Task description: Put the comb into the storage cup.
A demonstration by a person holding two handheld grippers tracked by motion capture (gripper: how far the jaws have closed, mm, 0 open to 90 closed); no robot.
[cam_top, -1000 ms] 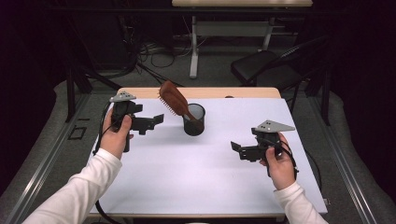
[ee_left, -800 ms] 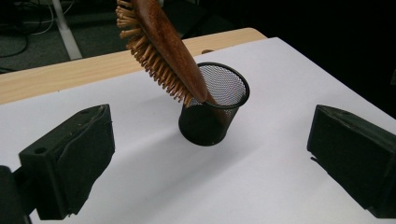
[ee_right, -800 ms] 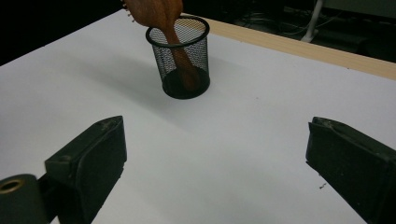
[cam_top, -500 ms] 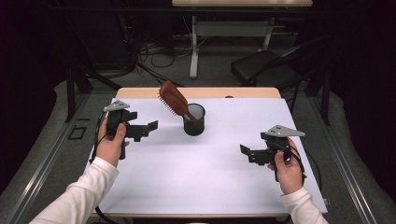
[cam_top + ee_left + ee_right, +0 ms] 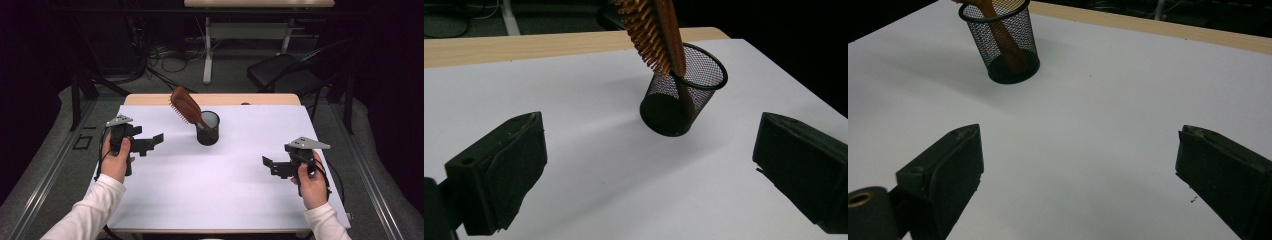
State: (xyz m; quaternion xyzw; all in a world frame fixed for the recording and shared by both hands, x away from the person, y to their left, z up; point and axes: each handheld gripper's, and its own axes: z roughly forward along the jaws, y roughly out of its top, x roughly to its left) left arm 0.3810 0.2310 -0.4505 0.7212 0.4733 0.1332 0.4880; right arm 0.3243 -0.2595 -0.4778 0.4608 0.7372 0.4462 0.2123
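A black mesh cup (image 5: 207, 128) stands upright on the white table top (image 5: 220, 190), toward the back middle. A brown wooden hairbrush (image 5: 186, 106) rests handle-down inside it, its bristled head leaning out to the left. My left gripper (image 5: 152, 142) is held left of the cup, open and empty, with its jaws pointing at the cup. My right gripper (image 5: 270, 167) hovers at the right front, open and empty. In the left gripper view the cup (image 5: 684, 90) and brush (image 5: 656, 30) lie ahead of the gripper (image 5: 649, 185). The right gripper view has the cup (image 5: 1005, 42) far off at upper left of the gripper (image 5: 1088, 185).
A wooden strip (image 5: 150, 99) runs along the table's far edge. Beyond it are a dark chair (image 5: 280, 72), floor cables (image 5: 170, 60) and a second table's legs (image 5: 207, 50). White surface stretches between both grippers.
Both hands drew back from the cup: the left gripper moved left and nearer the person, the right gripper moved right and nearer. Cup and brush stayed put.
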